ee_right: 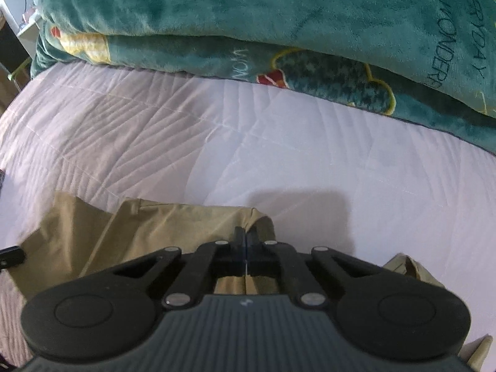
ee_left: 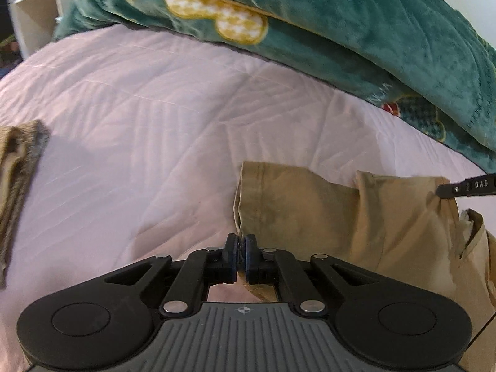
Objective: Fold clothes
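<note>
The fingers (ee_left: 231, 259) of the left gripper (ee_left: 241, 255) are clamped on the khaki garment's (ee_left: 310, 214) hem at six o'clock; the right gripper (ee_right: 245, 248) is seemingly pinched on its far corner.

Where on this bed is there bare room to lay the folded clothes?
Bare quilt runs wide between the green blanket behind, the tan trousers in front and the knit piece at the far left. The trousers' patch is crowded: both tools grip there.
</note>
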Demonstrator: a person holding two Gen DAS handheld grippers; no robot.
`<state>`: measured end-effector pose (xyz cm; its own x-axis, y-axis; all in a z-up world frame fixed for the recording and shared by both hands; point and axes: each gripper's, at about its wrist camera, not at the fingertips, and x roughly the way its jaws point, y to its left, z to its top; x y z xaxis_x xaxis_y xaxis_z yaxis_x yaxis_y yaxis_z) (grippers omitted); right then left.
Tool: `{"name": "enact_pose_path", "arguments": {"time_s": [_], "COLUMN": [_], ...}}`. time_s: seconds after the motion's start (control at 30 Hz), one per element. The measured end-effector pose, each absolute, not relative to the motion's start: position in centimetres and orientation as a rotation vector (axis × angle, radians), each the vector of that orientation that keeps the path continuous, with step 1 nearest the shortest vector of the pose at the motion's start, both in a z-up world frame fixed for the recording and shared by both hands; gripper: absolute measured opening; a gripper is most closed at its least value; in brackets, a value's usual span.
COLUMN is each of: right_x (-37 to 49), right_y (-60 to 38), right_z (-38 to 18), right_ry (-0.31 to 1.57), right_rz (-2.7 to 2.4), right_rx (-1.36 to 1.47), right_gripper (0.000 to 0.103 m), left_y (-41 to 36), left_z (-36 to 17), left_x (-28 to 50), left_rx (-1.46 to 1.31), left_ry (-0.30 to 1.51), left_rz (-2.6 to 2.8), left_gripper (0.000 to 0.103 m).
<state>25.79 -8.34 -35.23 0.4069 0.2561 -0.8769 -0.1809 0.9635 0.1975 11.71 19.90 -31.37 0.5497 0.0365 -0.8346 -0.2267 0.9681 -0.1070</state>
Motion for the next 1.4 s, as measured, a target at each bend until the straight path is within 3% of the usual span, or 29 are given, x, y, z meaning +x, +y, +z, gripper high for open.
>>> {"name": "enact_pose_path", "arguments": {"time_s": [0.13,0.2,0.27,0.43,0.6,0.97,1.4], "right_x": [26.3,26.2,25.5,22.6,18.9,13.1,14.5], "right_y": [-8.2,-8.5,-9.3,-15.0,-24.4,-38.9,-38.9], "right_z": [-37.4,-37.3,-35.6,-30.7,-29.2,-35.8,-38.4], "right_ry": [1.23,1.244,1.189,1.107,1.125,1.203,1.183], "right_rz": [0.195,0.164,0.156,0.083,-0.096,-0.225,-0.161], "right_rx": [0.052,0.049,0.062,0.114,0.184,0.354,0.41], "right_gripper": [0.008,0.021,0.028,0.032,0.034,0.04,0.04], "left_y": [19.6,20.2,20.7,19.4,11.9,-8.8,-18.8], "left_z": [-33.0,-33.1,-32.1,-28.3,-26.9,-28.9,-32.5], "left_x": [11.3,10.9,10.1,8.9,10.6,21.6,28.0], "left_rx": [-0.211,-0.239,-0.255,-0.266,-0.228,0.008,0.084], "left_ry": [1.067,1.092,1.076,1.048,1.074,1.114,1.181], "left_rz": [0.217,0.236,0.242,0.149,-0.074,-0.564,-0.584], "left_gripper": [0.007,0.009,0.011,0.011,0.012,0.014,0.014]}}
